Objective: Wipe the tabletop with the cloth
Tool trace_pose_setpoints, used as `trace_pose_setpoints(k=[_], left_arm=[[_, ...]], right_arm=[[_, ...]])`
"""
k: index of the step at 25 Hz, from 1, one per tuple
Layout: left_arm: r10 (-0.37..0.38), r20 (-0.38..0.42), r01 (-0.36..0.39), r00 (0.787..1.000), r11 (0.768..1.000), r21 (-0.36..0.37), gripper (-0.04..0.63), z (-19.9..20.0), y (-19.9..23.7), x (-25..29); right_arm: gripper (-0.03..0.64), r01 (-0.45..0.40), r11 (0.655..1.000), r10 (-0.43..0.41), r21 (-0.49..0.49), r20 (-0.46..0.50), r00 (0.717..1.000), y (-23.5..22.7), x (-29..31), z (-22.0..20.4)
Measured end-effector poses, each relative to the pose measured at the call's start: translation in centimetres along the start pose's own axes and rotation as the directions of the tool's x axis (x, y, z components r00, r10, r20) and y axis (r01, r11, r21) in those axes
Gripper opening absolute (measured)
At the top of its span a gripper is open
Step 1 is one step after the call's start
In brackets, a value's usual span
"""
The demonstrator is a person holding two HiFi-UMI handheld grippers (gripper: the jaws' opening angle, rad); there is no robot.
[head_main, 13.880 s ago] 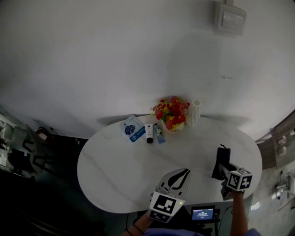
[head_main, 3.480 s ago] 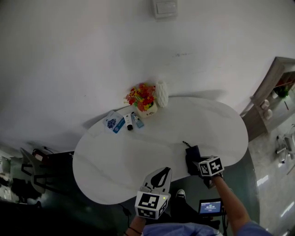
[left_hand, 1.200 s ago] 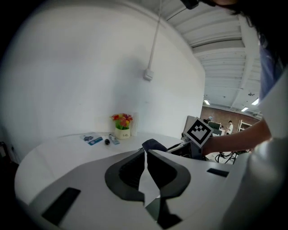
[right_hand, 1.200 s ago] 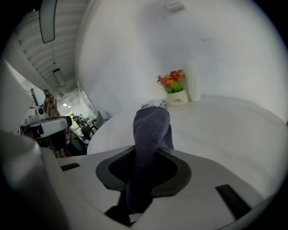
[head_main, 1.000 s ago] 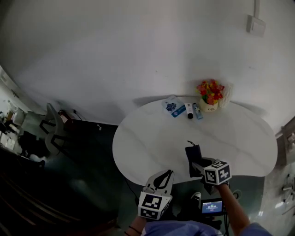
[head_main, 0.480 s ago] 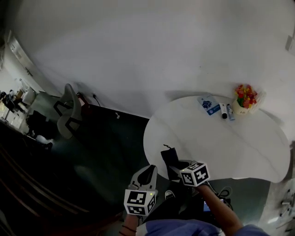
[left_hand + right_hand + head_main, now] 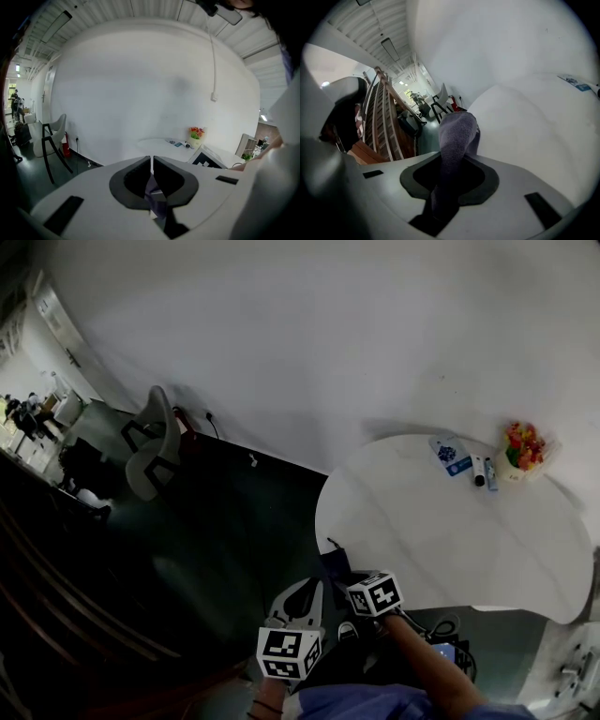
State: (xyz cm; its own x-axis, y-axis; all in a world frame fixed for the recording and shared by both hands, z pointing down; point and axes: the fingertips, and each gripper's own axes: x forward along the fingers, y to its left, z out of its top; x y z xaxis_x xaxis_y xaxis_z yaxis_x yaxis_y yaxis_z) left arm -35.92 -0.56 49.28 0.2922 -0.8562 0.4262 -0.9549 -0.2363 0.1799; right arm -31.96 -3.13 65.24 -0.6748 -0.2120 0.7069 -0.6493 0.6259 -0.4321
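Observation:
The white oval tabletop [image 7: 441, 531] lies at the right of the head view. My right gripper [image 7: 349, 585] is shut on a dark purple cloth [image 7: 333, 568], which hangs just off the table's near left edge, over the dark floor. In the right gripper view the cloth [image 7: 457, 136] bulges up from between the shut jaws, with the tabletop [image 7: 534, 122] beyond it. My left gripper [image 7: 302, 596] is held lower left of the right one, off the table. In its own view the left gripper [image 7: 151, 161] is shut, with nothing held.
At the table's far right stand a pot of flowers [image 7: 523, 444], small tubes [image 7: 481, 472] and blue packets [image 7: 453, 456]. A grey chair [image 7: 150, 451] stands on the dark floor to the left. A device with a lit screen [image 7: 441, 652] is below the table's near edge.
The head view has swung left, so the table sits further right. My right gripper has drawn the cloth leftwards along the near edge and off the tabletop. The left gripper stays shut.

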Motion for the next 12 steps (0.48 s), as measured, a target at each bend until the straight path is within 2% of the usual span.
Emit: trace_pose_setpoints(k=[5, 12], left_arm=[[-0.030, -0.011, 0.030, 0.999, 0.999, -0.021, 0.026, -0.5, -0.8, 0.7], [-0.134, -0.038, 0.135, 0.990, 0.991, 0.007, 0.026, -1.1, -4.6, 3.6]], right_arm=[[0.100, 0.085, 0.996, -0.086, -0.009, -0.051, 0.995, -2.7, -1.7, -1.8], [0.100, 0.106, 0.992, -0.104, 0.072, -0.034, 0.994, -6.5, -4.9, -4.6]])
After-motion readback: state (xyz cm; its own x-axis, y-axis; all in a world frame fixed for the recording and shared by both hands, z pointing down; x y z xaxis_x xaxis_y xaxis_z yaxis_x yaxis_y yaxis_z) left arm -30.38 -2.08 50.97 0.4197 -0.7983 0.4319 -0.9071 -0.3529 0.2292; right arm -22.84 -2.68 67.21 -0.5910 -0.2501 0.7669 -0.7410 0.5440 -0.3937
